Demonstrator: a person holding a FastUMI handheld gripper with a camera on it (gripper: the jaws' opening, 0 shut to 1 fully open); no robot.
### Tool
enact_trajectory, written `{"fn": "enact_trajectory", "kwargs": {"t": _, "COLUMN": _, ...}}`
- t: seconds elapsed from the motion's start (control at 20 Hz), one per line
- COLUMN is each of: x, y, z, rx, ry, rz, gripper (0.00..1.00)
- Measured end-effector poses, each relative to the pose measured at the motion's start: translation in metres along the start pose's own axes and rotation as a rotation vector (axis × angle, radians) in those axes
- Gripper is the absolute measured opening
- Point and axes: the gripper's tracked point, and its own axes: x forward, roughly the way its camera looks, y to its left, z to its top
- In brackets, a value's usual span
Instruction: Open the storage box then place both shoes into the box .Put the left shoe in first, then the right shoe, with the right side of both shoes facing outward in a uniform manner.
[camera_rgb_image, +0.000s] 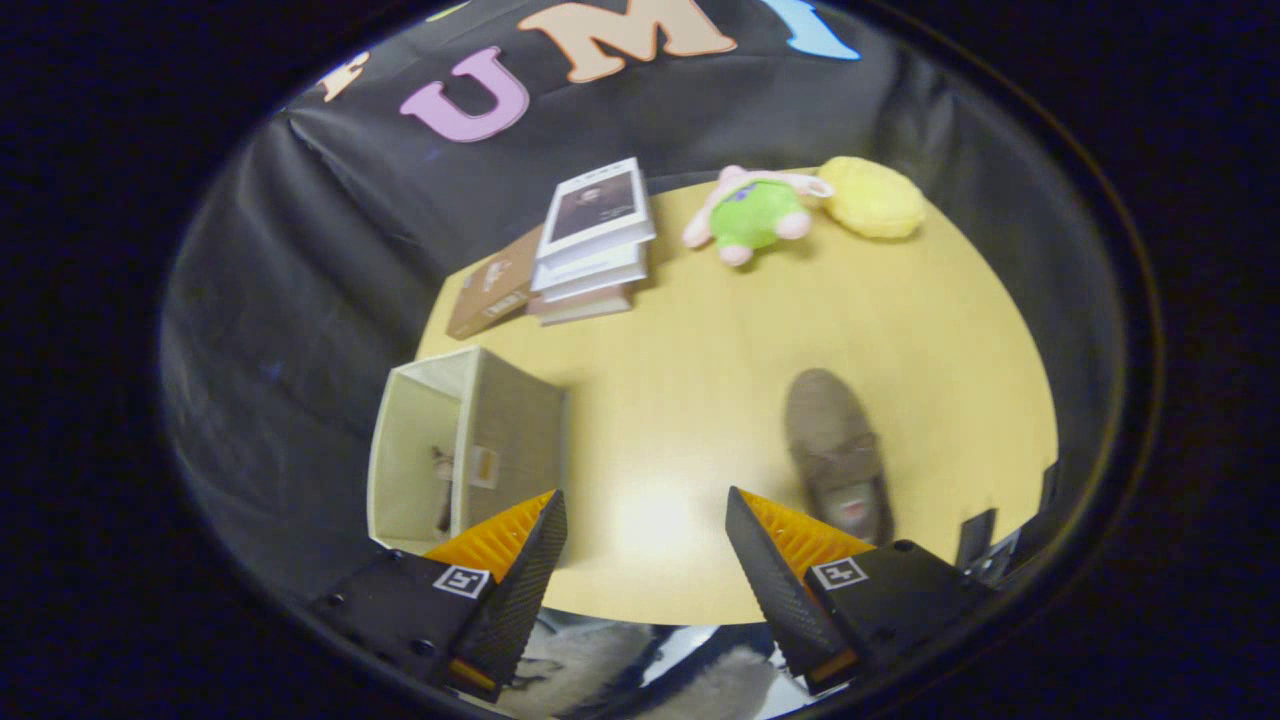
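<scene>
I hold the gripper (645, 520) high above the table (700, 340), tilted down, fingers spread wide and empty. The storage box (465, 450) stands open near left; a brown shoe (835, 455) lies near right.

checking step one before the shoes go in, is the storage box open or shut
Open: the storage box shows its pale bare inside, with no lid across the opening.
</scene>
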Motion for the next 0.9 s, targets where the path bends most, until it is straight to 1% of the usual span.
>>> {"fn": "enact_trajectory", "kwargs": {"t": 0.1, "x": 0.005, "y": -0.044, "z": -0.005, "rx": -0.003, "ry": 0.017, "rz": -0.062, "gripper": 1.0}}
{"fn": "enact_trajectory", "kwargs": {"t": 0.2, "x": 0.018, "y": -0.078, "z": -0.014, "rx": -0.035, "ry": 0.057, "rz": -0.1, "gripper": 0.99}}
{"fn": "enact_trajectory", "kwargs": {"t": 0.4, "x": 0.05, "y": -0.114, "z": -0.03, "rx": -0.106, "ry": 0.135, "rz": -0.133, "gripper": 0.99}}
{"fn": "enact_trajectory", "kwargs": {"t": 0.45, "x": 0.057, "y": -0.123, "z": -0.032, "rx": -0.119, "ry": 0.15, "rz": -0.144, "gripper": 0.95}}
{"fn": "enact_trajectory", "kwargs": {"t": 0.55, "x": 0.071, "y": -0.144, "z": -0.034, "rx": -0.152, "ry": 0.169, "rz": -0.177, "gripper": 0.81}}
{"fn": "enact_trajectory", "kwargs": {"t": 0.75, "x": 0.095, "y": -0.164, "z": -0.038, "rx": -0.176, "ry": 0.205, "rz": -0.2, "gripper": 0.52}}
{"fn": "enact_trajectory", "kwargs": {"t": 0.8, "x": 0.099, "y": -0.168, "z": -0.039, "rx": -0.175, "ry": 0.216, "rz": -0.201, "gripper": 0.45}}
{"fn": "enact_trajectory", "kwargs": {"t": 0.9, "x": 0.102, "y": -0.165, "z": -0.041, "rx": -0.149, "ry": 0.232, "rz": -0.168, "gripper": 0.31}}
